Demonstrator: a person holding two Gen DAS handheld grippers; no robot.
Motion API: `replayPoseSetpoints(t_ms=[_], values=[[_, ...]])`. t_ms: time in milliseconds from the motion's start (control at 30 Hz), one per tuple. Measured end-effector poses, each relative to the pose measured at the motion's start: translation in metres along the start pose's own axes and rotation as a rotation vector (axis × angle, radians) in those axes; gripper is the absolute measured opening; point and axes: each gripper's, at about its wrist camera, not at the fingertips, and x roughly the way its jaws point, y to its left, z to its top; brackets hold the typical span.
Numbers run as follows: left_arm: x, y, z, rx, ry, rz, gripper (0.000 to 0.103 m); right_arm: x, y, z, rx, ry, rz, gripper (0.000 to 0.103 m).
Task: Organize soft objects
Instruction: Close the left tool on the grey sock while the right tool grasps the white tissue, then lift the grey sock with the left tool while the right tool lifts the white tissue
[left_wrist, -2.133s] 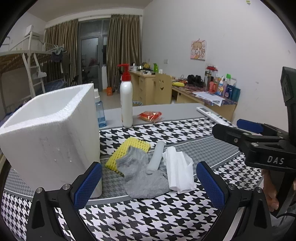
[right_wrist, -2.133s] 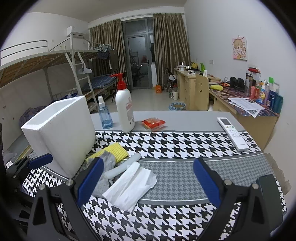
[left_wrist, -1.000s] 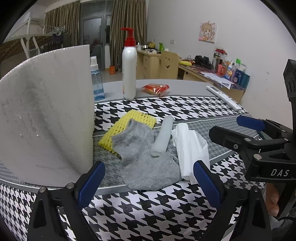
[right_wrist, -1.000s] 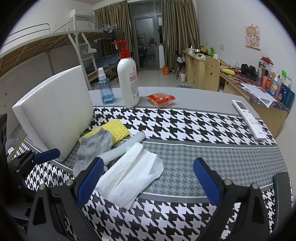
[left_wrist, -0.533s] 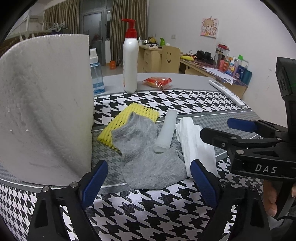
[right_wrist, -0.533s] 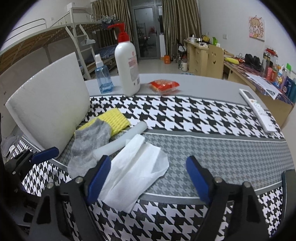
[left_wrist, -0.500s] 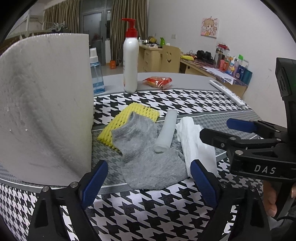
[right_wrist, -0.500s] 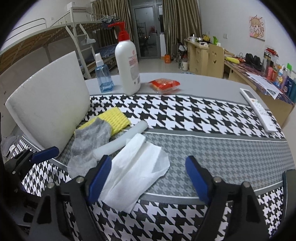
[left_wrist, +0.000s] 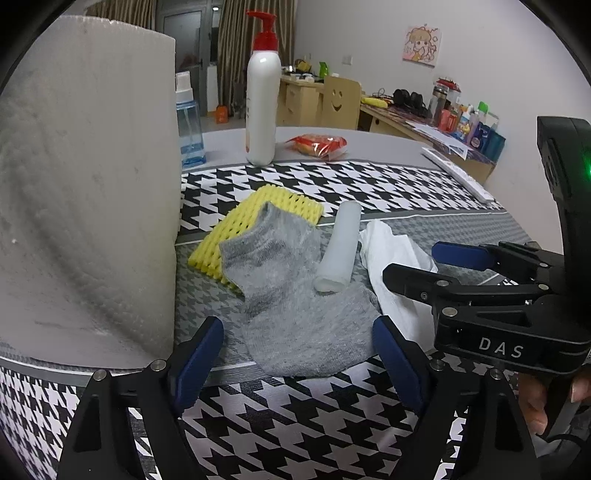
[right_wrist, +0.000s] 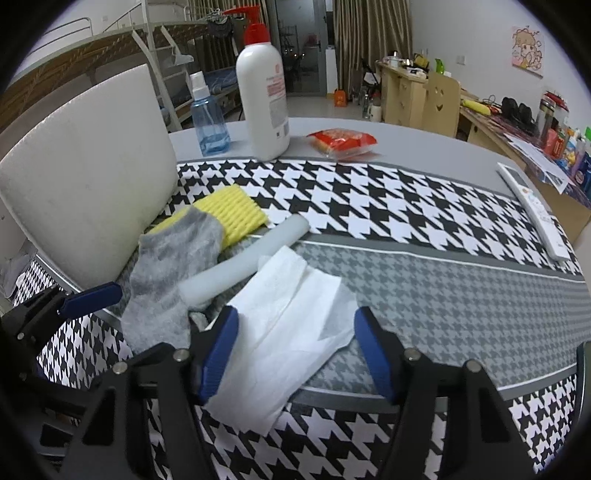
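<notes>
A grey sock (left_wrist: 295, 295) lies on the houndstooth cloth, overlapping a yellow foam net (left_wrist: 258, 218). A white foam tube (left_wrist: 340, 247) rests across the sock, with a white tissue (left_wrist: 391, 254) to its right. My left gripper (left_wrist: 295, 334) hangs low over the sock's near end with its jaws closing; the sock lies between the pads, untouched. My right gripper (right_wrist: 295, 321) straddles the tissue (right_wrist: 291, 325), jaws closing too, pads clear of the paper. A white foam box (left_wrist: 85, 184) stands at the left.
A white pump bottle (left_wrist: 262, 99), a blue spray bottle (left_wrist: 190, 125) and a red snack packet (left_wrist: 317, 144) stand behind the pile. A remote (right_wrist: 532, 210) lies at the far right. A person's hand (left_wrist: 546, 402) holds the right gripper's handle.
Both grippers' jaws have narrowed. The right gripper has come lower and closer over the tissue. The left gripper has tipped slightly toward the sock. The soft things have not moved.
</notes>
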Motion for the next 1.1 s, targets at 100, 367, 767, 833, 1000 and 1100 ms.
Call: replayPoseSetpoints(t_ms=[100, 367, 767, 833, 1000, 1100], values=[[0.001, -0.001, -0.001, 0.008, 0.010, -0.011, 0.080, 0.002, 0.003, -0.001, -0.010, 0.008, -0.003, 0.070], [0.005, -0.002, -0.001, 0.015, 0.033, -0.016, 0.077, 0.007, 0.004, -0.001, -0.021, 0.024, -0.012, 0.058], [0.005, -0.004, -0.001, 0.038, 0.036, 0.012, 0.065, 0.003, 0.009, -0.005, -0.071, 0.030, -0.013, 0.014], [0.004, -0.004, -0.002, 0.042, 0.035, 0.007, 0.061, 0.003, 0.009, -0.006, -0.064, 0.032, 0.001, 0.012], [0.003, -0.004, -0.002, 0.044, 0.038, -0.013, 0.039, -0.002, 0.005, -0.009, -0.055, 0.031, 0.011, 0.010], [0.002, -0.007, -0.003, 0.053, 0.049, -0.042, 0.021, -0.006, 0.001, -0.012, -0.045, 0.031, 0.004, 0.010]])
